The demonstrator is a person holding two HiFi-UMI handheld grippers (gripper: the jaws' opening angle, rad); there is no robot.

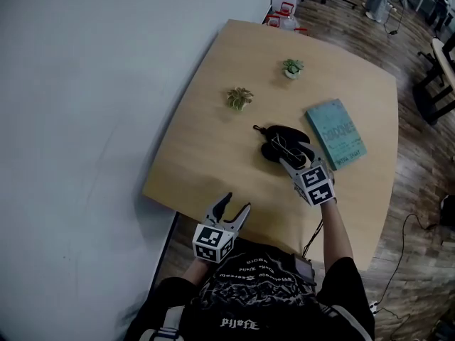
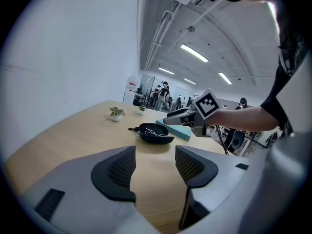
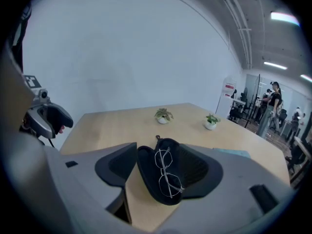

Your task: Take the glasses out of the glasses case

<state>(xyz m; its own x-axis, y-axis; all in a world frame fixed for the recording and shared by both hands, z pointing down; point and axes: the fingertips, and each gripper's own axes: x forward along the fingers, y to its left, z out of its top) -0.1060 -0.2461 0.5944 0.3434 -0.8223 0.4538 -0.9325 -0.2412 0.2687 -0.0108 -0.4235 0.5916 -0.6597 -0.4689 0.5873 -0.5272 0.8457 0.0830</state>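
Note:
An open black glasses case (image 1: pixel 281 139) lies on the wooden table (image 1: pixel 213 155), with thin wire-framed glasses (image 3: pixel 168 172) resting inside it. My right gripper (image 1: pixel 295 156) is at the case's near end. In the right gripper view this right gripper (image 3: pixel 158 168) is open, one jaw on each side of the case (image 3: pixel 146 179), and not closed on it. My left gripper (image 1: pixel 236 203) hovers open and empty at the table's front edge, well short of the case. In the left gripper view, this left gripper (image 2: pixel 155 167) faces the case (image 2: pixel 155 133) and the right gripper (image 2: pixel 180 117).
A teal book (image 1: pixel 336 133) lies just right of the case. Two small potted plants (image 1: pixel 239 98) (image 1: pixel 292 67) stand farther back on the table. A white wall runs along the table's left side. Wooden floor and office furniture lie beyond the right edge.

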